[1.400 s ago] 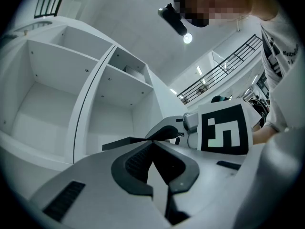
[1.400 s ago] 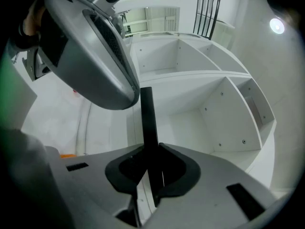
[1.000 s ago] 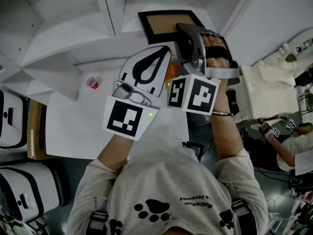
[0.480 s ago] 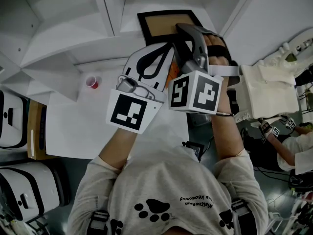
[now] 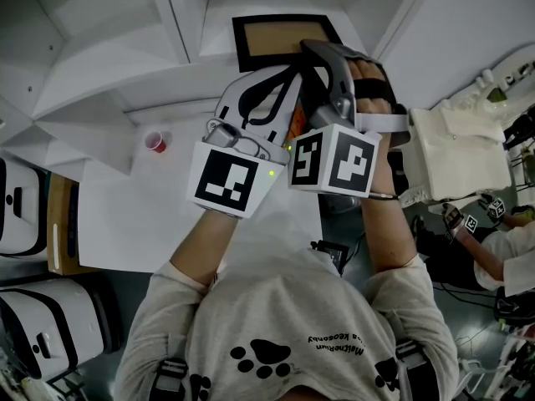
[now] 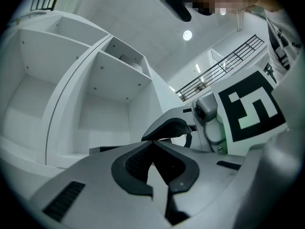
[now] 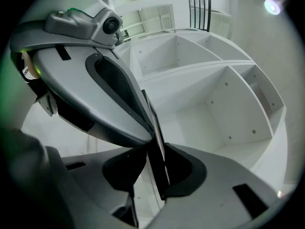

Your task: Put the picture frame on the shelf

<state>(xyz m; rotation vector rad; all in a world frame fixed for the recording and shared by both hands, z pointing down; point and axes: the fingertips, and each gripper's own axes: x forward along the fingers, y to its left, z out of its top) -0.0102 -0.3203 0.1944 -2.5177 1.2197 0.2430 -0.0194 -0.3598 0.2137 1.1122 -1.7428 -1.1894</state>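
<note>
Head view: picture frame (image 5: 280,40) held up at white shelf unit (image 5: 109,73), brown board face toward camera, near edge clamped in right gripper (image 5: 316,50). Left gripper (image 5: 281,75) just beside it, tips at frame's near left edge. Forearms stretched forward side by side, marker cubes nearly touching. Red cup (image 5: 155,142) on white table (image 5: 142,215), well apart, no concern. Judged step: carrying frame into a compartment. Best done by leading with far edge, clearing the divider, and setting bottom edge flat on shelf board before letting go.

Left gripper view: jaws brought together, nothing seen between them. Dark frame edge just beyond tips, to the left. Shelf compartments ahead. Probably steadying only, so keep push light to avoid twisting frame in the other claw.

Right gripper view: jaws closed on frame, seen edge-on as a thin dark panel between pads, gripped near its edge. Left gripper lying across from upper left, tip against frame. Open compartment straight ahead. Narrow bite, so likely risk of pivot: hold wrist level, release only once frame stands or leans steady.
</note>
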